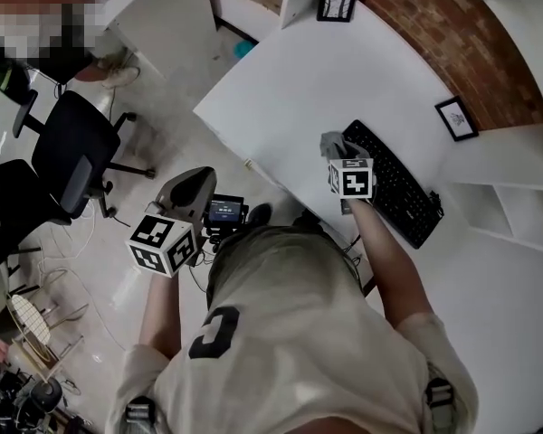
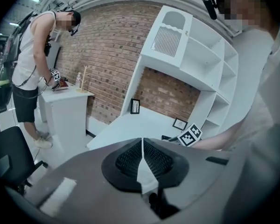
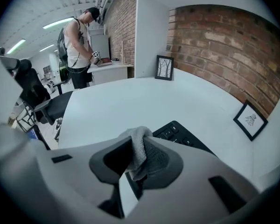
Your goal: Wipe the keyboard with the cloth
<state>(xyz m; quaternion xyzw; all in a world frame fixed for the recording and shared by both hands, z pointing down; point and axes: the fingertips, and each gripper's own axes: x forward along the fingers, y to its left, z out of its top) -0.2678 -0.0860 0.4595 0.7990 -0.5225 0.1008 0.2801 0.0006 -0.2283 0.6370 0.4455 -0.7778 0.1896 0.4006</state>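
Note:
A black keyboard (image 1: 395, 183) lies on the white desk (image 1: 308, 80), running toward the right edge; its near end shows in the right gripper view (image 3: 177, 133). My right gripper (image 1: 337, 147) hovers over the keyboard's left end, shut on a grey cloth (image 3: 139, 150) that bunches out between the jaws; the cloth (image 1: 333, 143) also shows in the head view. My left gripper (image 1: 188, 191) hangs off the desk to the left, above the floor, jaws shut with nothing between them (image 2: 142, 161).
Two small framed pictures stand on the desk, one at the back (image 1: 336, 1), one at the right (image 1: 457, 118). Black office chairs (image 1: 68, 156) stand on the floor to the left. Another person (image 3: 79, 43) works at a white counter beyond.

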